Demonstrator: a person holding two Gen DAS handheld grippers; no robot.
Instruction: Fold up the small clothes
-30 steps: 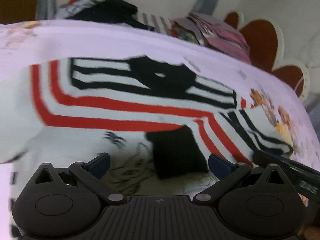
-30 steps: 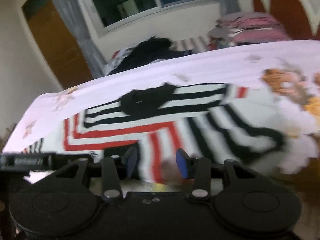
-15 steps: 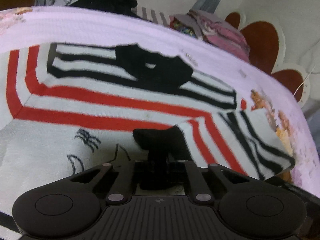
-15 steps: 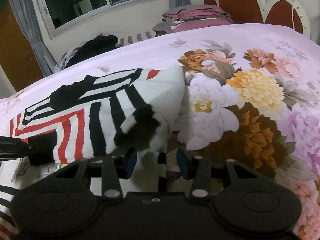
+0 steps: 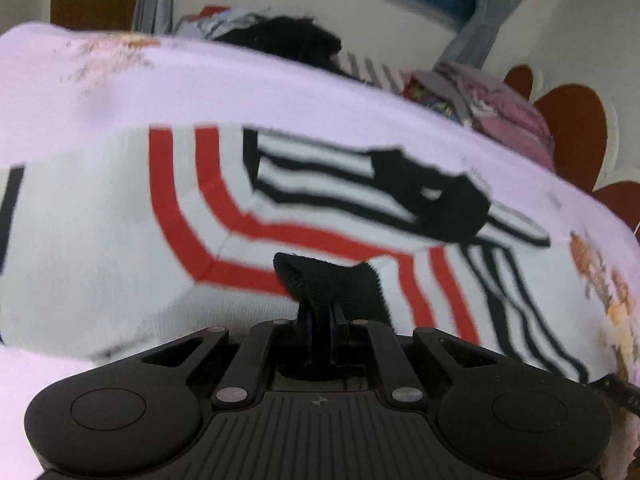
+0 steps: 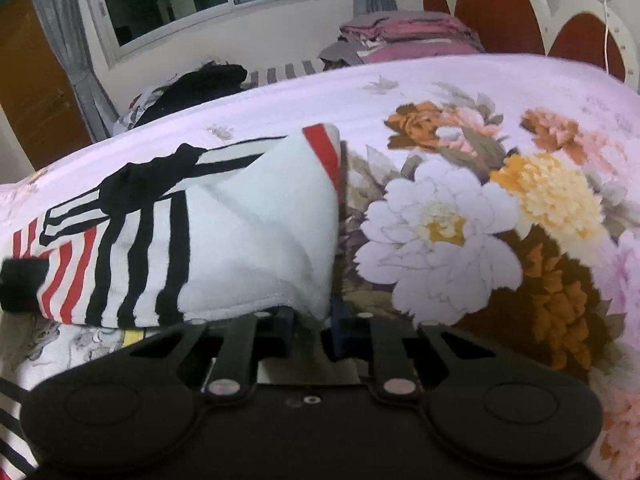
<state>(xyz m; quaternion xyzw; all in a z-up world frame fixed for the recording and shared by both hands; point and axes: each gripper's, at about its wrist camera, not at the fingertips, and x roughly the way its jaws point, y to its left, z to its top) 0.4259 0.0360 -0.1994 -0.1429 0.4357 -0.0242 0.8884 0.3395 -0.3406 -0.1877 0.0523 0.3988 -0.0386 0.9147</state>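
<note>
A small white sweater with red and black stripes and a black collar lies on the bed. My left gripper is shut on the sleeve's black cuff, which lies over the sweater's body. My right gripper is shut on the white folded edge of the sweater at its right side. The black cuff shows at the far left of the right wrist view.
The bed has a pink floral sheet. A stack of folded clothes and a loose dark pile sit at the far edge. A red and white headboard stands at the right.
Both grippers have closed: the left on the black cuff, the right on the sweater's side edge. The right sleeve now lies folded over the body.
</note>
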